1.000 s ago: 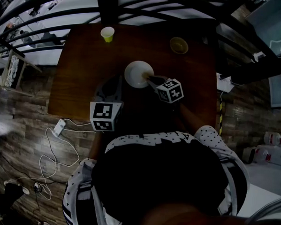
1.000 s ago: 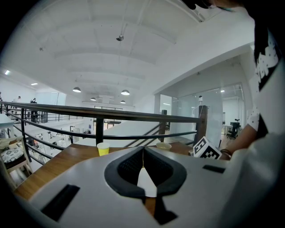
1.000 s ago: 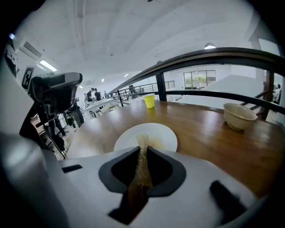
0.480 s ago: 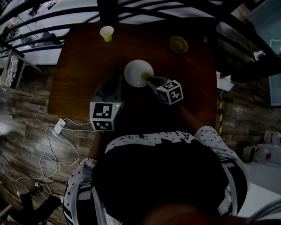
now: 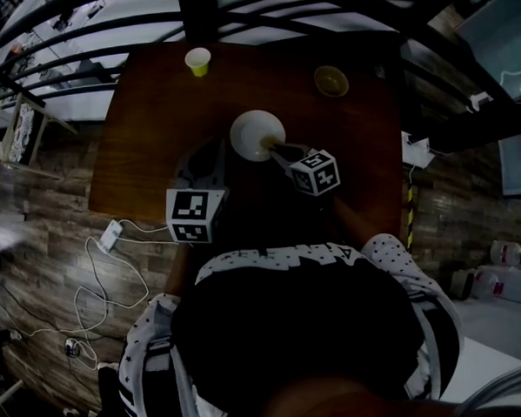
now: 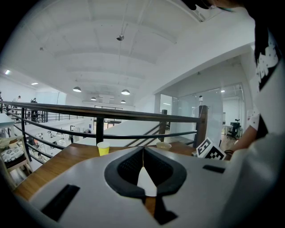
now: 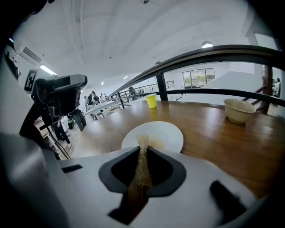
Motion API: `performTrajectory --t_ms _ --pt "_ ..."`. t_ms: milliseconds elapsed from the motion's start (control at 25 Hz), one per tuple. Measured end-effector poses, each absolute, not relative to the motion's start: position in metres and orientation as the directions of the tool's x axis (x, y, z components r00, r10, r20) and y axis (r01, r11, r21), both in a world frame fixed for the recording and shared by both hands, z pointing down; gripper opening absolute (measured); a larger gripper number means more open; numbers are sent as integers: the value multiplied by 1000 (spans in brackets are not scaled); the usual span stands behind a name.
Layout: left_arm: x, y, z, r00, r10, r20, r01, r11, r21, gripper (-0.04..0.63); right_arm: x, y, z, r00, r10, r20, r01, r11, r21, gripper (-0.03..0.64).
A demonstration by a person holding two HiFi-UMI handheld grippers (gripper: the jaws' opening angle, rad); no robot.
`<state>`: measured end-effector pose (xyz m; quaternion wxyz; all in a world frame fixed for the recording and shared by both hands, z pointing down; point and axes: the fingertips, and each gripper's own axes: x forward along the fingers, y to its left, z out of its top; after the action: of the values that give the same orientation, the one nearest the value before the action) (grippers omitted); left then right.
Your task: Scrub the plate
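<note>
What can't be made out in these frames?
- Left gripper view: white sliver between the left gripper's shut jaws; its body hides whether it's the plate.
- Right gripper view: scrubber, blurred; sponge or cloth unclear.
- The bowl's inside: rim-hidden here, too dark in head view.

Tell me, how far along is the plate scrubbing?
Done: the left gripper is clamped on the plate at its rim, and the right gripper grips a brown scrubbing pad.
In hand: the pad's tip rests on the plate.
Left: a brownish smear beside the tip suggests scrubbing isn't finished; how much is clean, I can't tell.
</note>
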<state>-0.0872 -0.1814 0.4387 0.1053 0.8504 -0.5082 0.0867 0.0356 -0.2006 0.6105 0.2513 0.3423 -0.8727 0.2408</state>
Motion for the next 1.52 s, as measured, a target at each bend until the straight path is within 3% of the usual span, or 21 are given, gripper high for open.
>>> performTrajectory --t_ms 1520 --pt "-84 -182 442 474 -840 264 -879 -467 93 14 21 -185 603 -681 -453 576 -686 669 -285 51"
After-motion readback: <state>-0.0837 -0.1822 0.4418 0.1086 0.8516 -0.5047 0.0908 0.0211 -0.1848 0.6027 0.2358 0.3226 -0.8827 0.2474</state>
